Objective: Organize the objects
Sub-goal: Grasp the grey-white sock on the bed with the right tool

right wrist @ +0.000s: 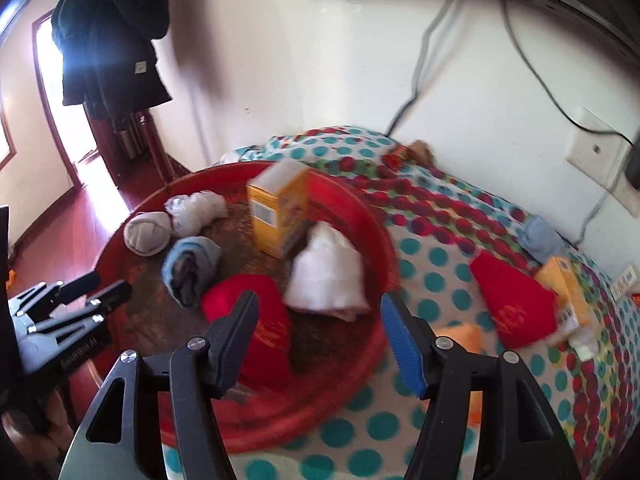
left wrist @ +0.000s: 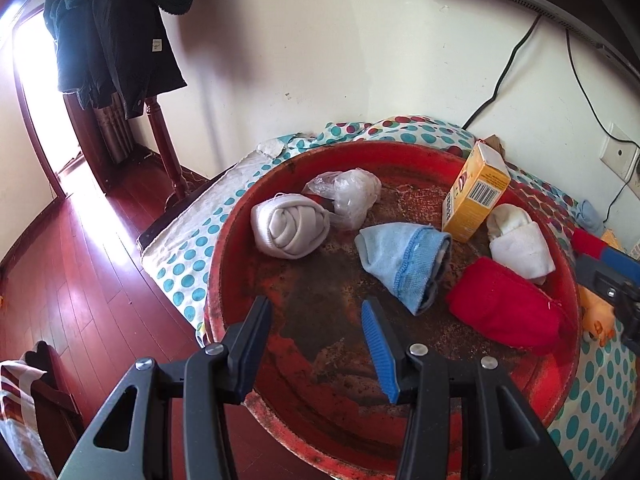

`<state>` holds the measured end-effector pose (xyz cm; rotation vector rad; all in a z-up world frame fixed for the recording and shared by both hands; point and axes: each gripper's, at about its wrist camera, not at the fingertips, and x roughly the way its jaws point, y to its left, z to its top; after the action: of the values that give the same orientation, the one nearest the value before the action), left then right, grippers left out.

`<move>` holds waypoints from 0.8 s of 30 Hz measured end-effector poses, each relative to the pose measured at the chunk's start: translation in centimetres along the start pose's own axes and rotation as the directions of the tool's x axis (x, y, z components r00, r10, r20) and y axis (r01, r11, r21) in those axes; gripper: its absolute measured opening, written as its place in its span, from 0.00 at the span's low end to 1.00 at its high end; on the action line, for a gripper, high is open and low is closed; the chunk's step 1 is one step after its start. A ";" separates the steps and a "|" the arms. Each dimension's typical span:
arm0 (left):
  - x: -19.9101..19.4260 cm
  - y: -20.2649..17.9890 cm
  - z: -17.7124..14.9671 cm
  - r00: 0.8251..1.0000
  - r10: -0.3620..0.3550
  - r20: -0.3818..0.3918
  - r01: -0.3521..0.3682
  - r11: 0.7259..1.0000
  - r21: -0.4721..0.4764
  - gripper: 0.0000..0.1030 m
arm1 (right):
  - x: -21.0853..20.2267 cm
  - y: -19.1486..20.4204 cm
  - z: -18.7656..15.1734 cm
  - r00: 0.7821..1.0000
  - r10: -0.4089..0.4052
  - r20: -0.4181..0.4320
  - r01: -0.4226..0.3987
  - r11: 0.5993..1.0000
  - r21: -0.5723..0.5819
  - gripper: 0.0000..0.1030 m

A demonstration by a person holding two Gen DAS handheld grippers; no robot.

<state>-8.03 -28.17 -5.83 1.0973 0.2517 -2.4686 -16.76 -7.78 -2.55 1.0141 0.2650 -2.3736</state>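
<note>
A worn red round tray (left wrist: 232, 248) (right wrist: 384, 248) sits on a polka-dot cloth. In it lie a grey rolled sock (left wrist: 288, 226) (right wrist: 146, 234), a clear plastic bag (left wrist: 352, 194) (right wrist: 196, 208), a blue rolled cloth (left wrist: 404, 262) (right wrist: 192, 268), a yellow box (left wrist: 474, 196) (right wrist: 278, 210), a white sock roll (left wrist: 520, 244) (right wrist: 326, 276) and a red cloth (left wrist: 504, 308) (right wrist: 256, 320). My left gripper (left wrist: 320, 316) is open and empty over the tray's near side. My right gripper (right wrist: 318, 308) is open and empty above the tray's right rim.
On the cloth right of the tray lie a second red cloth (right wrist: 512, 304), a yellow packet (right wrist: 568, 288), a blue roll (right wrist: 540, 240) and an orange item (right wrist: 460, 336). A wall with cables and sockets (right wrist: 596, 148) stands behind. Coats (left wrist: 112, 32) hang by the doorway.
</note>
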 end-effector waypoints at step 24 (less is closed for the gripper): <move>0.1 -2.3 -0.6 1.000 0.029 -0.008 -0.028 0.995 0.100 0.46 | 0.0 -23.3 -6.4 0.945 -0.305 -0.118 0.324 0.920 0.222 0.64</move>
<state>-8.74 -25.95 -6.32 1.1450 0.1155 -2.4749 -25.68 14.12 -7.73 1.2627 0.1864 -2.7079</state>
